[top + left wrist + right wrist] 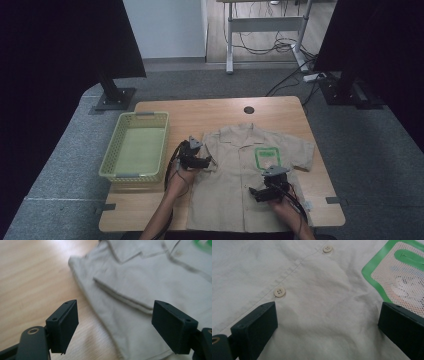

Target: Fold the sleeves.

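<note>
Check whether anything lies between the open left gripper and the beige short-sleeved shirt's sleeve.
Nothing visible does. The left gripper hangs open right above the beige short-sleeved shirt, its sleeve edge between the jaws over the wooden table.

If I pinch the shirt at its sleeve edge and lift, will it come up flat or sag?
Probably sag: the shirt is thin cloth, lying flat with soft wrinkles near its buttons. Likely light, so one pinch should raise it, though the rest may drag across the table. The folded sleeve could unfold as it rises. Both tools are open.

no readable text, shirt badge (402, 282) illegible
</note>
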Demonstrator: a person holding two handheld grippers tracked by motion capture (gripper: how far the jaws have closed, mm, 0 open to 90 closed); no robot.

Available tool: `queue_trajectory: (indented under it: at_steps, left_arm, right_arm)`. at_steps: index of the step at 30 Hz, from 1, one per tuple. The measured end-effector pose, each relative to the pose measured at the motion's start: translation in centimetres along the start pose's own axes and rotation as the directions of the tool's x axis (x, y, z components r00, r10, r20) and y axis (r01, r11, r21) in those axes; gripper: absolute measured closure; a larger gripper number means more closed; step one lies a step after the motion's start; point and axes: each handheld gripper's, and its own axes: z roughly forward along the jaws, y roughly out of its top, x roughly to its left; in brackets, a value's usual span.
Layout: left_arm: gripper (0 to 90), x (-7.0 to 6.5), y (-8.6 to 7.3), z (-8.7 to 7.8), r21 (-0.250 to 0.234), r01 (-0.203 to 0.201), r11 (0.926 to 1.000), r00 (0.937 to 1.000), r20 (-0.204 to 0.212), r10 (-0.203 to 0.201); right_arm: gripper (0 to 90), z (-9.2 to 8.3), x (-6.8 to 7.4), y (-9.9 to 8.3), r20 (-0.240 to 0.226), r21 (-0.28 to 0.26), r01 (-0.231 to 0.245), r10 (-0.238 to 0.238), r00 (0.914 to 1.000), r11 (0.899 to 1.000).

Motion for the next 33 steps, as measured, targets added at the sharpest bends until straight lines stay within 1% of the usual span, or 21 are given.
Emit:
queue_trajectory:
  at_steps: [2, 4, 6, 8, 9, 11, 12, 14, 17, 21, 23, 26, 28, 29, 31, 33]
  left_arm:
    - [21.2, 0.0, -0.4, 0.6, 0.027, -0.006, 0.9996, 0.9999, -0.008, 0.007]
    - [21.0, -0.2, -0.6, 1.3, 0.043, -0.014, 0.999, 0.9998, -0.01, 0.015]
    - [20.7, -0.6, -0.8, 1.8, 0.038, -0.024, 0.999, 0.9996, -0.013, 0.025]
    - [20.2, -0.6, -0.8, 1.8, 0.038, -0.024, 0.999, 0.9996, -0.013, 0.025]
    - [19.6, -1.4, -0.7, 2.5, 0.005, -0.043, 0.9991, 0.9991, -0.004, 0.043]
    - [18.7, -1.9, -0.5, 2.5, -0.016, -0.053, 0.9985, 0.9986, -0.009, 0.052]
    - [18.2, -1.9, -0.5, 2.5, -0.016, -0.053, 0.9985, 0.9986, -0.009, 0.052]
    - [18.0, -2.2, -0.3, 2.4, -0.042, -0.056, 0.9975, 0.9984, -0.01, 0.055]
    - [17.6, -2.4, -0.2, 2.4, -0.055, -0.058, 0.9968, 0.9983, 0.0, 0.058]
    - [17.2, -2.4, -0.4, 2.4, -0.041, -0.063, 0.9972, 0.998, 0.001, 0.063]
    - [16.6, -2.2, -0.6, 2.4, -0.033, -0.055, 0.998, 0.9985, -0.002, 0.055]
    - [15.1, -1.6, -1.1, 2.7, -0.011, -0.018, 0.9998, 0.9998, 0.001, 0.018]
    - [14.1, -1.1, -1.4, 2.7, -0.018, 0.021, 0.9996, 0.9993, 0.03, -0.021]
    - [14.0, -0.9, -1.5, 2.7, -0.008, 0.041, 0.9991, 0.9981, 0.046, -0.041]
    - [11.2, -0.7, -1.5, 2.8, 0.0, 0.038, 0.9993, 0.9978, 0.054, -0.038]
    - [10.6, -0.7, -1.6, 2.7, 0.0, 0.037, 0.9993, 0.9979, 0.054, -0.036]
  right_arm:
    - [2.1, 0.0, 0.0, 0.0, 0.0, 0.0, 0.0, 0.0, 1.0, 1.0]
    - [2.1, 0.0, 0.0, 0.0, 0.0, 0.0, 0.0, 0.0, 1.0, 1.0]
    - [2.1, 0.0, 0.0, 0.0, 0.0, 0.0, 0.0, 0.0, 1.0, 1.0]
    - [2.1, 0.0, 0.0, 0.0, 0.0, 0.0, 0.001, -0.001, 1.0, 1.0]
    - [2.1, 0.0, 0.0, 0.0, -0.001, 0.0, 0.001, -0.001, 1.0, 1.0]
    - [2.1, 0.0, 0.0, 0.0, -0.001, 0.0, 0.001, -0.001, 1.0, 1.0]
    - [2.1, 0.0, 0.0, 0.0, -0.001, 0.0, 0.001, -0.001, 1.0, 1.0]
    - [2.1, 0.0, 0.0, 0.0, -0.001, 0.0, 0.001, -0.001, 1.0, 1.0]
    - [2.1, 0.0, 0.0, 0.0, -0.001, 0.0, 0.002, -0.002, 1.0, 1.0]
    - [2.1, 0.0, 0.0, 0.0, -0.003, 0.0, 0.003, -0.003, 1.0, 1.0]
    - [2.1, 0.0, -0.1, 0.0, -0.004, 0.0, 0.004, -0.004, 1.0, 1.0]
    - [2.1, 0.0, -0.1, 0.0, -0.006, 0.0, 0.006, -0.006, 1.0, 1.0]
    - [2.0, 0.0, -0.1, 0.0, -0.006, 0.0, 0.006, -0.006, 1.0, 1.0]
    - [2.0, 0.0, -0.1, 0.0, -0.007, 0.0, 0.007, -0.007, 1.0, 1.0]
    - [1.9, 0.0, -0.1, 0.0, -0.007, 0.001, 0.007, -0.007, 0.9999, 1.0]
    - [2.0, 0.0, -0.1, 0.0, -0.008, 0.0, 0.006, -0.006, 0.9999, 1.0]
